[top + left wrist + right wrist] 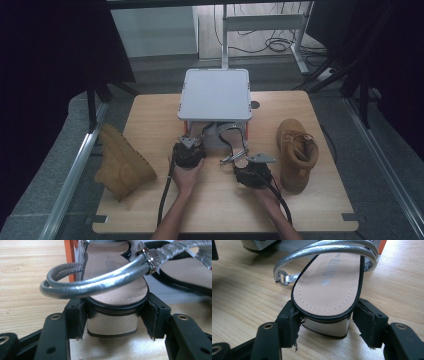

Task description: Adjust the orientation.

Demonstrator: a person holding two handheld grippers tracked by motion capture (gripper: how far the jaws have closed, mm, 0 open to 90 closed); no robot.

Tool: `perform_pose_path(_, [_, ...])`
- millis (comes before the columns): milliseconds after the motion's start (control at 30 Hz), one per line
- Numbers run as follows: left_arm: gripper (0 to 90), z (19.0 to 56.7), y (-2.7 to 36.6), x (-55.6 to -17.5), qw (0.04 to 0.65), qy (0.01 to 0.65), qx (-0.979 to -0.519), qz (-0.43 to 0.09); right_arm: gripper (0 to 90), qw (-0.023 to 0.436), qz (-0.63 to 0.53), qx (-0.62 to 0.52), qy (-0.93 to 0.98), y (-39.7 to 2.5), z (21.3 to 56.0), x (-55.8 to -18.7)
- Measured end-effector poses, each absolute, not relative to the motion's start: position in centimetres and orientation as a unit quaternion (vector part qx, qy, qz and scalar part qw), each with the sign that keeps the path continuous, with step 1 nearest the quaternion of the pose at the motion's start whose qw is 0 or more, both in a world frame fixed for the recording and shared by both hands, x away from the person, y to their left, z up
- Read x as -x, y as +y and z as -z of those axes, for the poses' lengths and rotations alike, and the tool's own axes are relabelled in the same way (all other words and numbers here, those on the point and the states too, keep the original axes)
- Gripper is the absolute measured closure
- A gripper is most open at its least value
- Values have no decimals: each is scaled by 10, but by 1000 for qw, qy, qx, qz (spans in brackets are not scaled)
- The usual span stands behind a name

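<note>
Two silver strappy sandals with block heels lie in front of a shoebox (215, 94) with a pale lid. My left gripper (196, 139) (115, 317) is shut on the heel end of the left sandal (209, 131) (117, 277). Its pads press the black sole rim on both sides. My right gripper (243, 161) (325, 320) is shut the same way on the heel of the right sandal (234, 152) (329, 282), whose heel rests on the wooden table (220, 205). Each sandal's looped silver strap arches over its footbed.
A tan boot (122, 162) lies on its side at the table's left edge. Its mate (296, 152) stands upright at the right. The shoebox's orange wall (68, 255) is close behind the sandals. A desk frame and cables sit on the floor beyond the table.
</note>
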State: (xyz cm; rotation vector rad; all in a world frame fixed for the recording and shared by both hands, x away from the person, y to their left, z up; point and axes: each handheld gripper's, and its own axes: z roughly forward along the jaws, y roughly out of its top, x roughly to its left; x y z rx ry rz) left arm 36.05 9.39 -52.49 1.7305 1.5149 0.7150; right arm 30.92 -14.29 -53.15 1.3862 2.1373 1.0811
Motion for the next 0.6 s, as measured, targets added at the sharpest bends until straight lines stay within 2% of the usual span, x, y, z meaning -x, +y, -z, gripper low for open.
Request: perform_pose_path(600, [424,528,83,-380,354,605,-655,-284,406,186,-385,-494,757,-143,532,-309])
